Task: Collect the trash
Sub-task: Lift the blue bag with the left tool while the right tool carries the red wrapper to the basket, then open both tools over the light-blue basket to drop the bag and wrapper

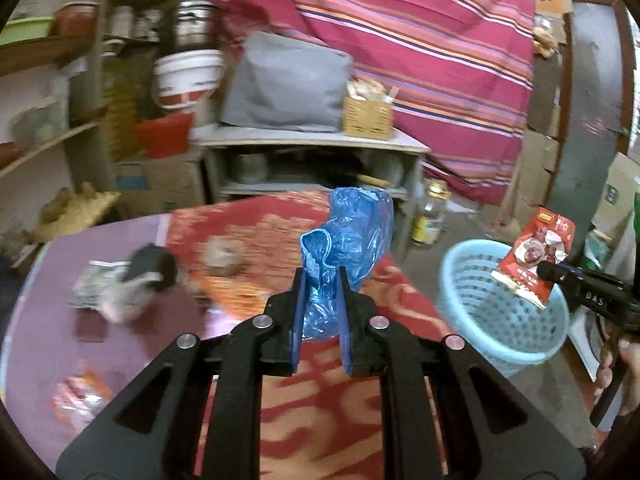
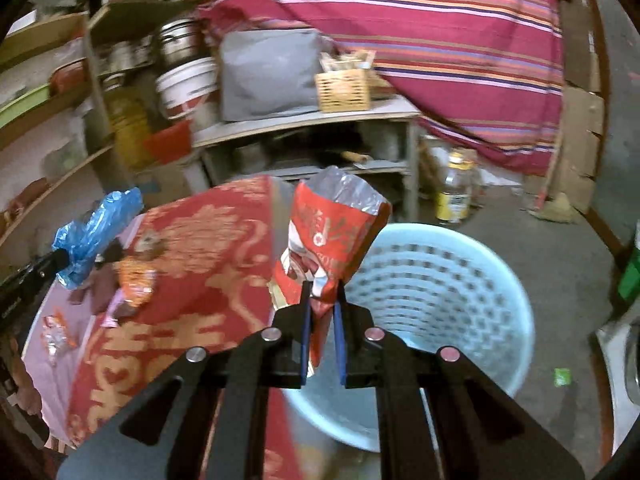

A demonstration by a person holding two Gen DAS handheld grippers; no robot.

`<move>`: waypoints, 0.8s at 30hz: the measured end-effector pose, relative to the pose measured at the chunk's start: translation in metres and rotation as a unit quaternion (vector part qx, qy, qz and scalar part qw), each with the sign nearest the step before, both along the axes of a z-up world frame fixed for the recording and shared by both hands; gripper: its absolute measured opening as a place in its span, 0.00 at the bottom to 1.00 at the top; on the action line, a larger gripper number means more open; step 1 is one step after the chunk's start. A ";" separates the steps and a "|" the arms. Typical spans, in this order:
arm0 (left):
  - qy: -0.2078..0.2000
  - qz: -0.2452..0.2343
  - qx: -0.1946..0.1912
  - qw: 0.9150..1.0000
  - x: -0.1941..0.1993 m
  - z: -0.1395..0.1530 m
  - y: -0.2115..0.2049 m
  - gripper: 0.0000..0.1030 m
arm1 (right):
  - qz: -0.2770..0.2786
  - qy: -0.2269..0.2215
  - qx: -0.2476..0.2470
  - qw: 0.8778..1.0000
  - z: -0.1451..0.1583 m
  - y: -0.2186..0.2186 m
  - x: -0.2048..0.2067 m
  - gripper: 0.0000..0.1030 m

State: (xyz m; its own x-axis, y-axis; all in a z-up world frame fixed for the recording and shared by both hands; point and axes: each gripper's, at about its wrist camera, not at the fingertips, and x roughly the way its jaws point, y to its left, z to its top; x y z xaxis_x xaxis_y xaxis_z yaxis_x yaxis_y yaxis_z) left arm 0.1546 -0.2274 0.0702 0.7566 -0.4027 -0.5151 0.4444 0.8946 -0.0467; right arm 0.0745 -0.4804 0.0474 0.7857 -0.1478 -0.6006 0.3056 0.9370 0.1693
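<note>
Left wrist view: my left gripper [image 1: 321, 276] was clamped on a crumpled blue plastic bag [image 1: 352, 236], which rose from between the fingers toward 12 o'clock, above the red patterned cloth [image 1: 320, 412]. At 3 o'clock, my right gripper [image 1: 546, 270] pinched a red snack packet [image 1: 534, 256] over the rim of the pale blue perforated basket [image 1: 480, 300].

Right wrist view: the same packet [image 2: 332, 248] stood upright between the closed fingers, its torn silver mouth at 12 o'clock, with the basket [image 2: 440, 288] directly beyond it toward 3 o'clock. At 9 o'clock the left gripper [image 2: 60, 258] carried the blue bag [image 2: 96, 228]. Between them an orange wrapper [image 2: 136, 280] lay on the cloth [image 2: 208, 264]; motion blur left its print illegible, perhaps a snack bag.
</note>
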 end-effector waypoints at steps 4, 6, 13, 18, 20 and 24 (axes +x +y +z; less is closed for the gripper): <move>0.007 -0.032 0.010 0.999 -0.006 -0.012 -0.050 0.13 | -0.021 0.004 -0.010 1.000 -0.006 -0.024 -0.011 0.10; 0.004 -0.045 0.014 0.999 -0.011 -0.016 -0.066 0.13 | -0.031 0.003 -0.015 0.999 -0.008 -0.034 -0.016 0.10; 0.007 -0.087 0.028 0.996 -0.021 -0.031 -0.119 0.13 | -0.050 0.001 -0.026 0.998 -0.014 -0.057 -0.028 0.10; 0.021 -0.111 0.022 0.993 -0.020 -0.042 -0.148 0.13 | -0.058 0.003 -0.029 0.998 -0.015 -0.072 -0.038 0.10; 0.020 -0.120 0.025 0.992 -0.020 -0.045 -0.160 0.15 | -0.060 0.004 -0.029 0.998 -0.015 -0.076 -0.040 0.10; 0.020 -0.136 0.033 0.990 -0.018 -0.047 -0.181 0.15 | -0.068 0.004 -0.024 0.997 -0.015 -0.084 -0.041 0.10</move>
State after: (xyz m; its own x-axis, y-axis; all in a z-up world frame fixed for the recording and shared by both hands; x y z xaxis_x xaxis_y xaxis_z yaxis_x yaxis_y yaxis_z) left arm 0.1370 -0.4080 0.0230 0.6037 -0.5535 -0.5737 0.6680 0.7440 -0.0149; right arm 0.0335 -0.5641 0.0320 0.7517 -0.2808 -0.5967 0.4312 0.8939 0.1226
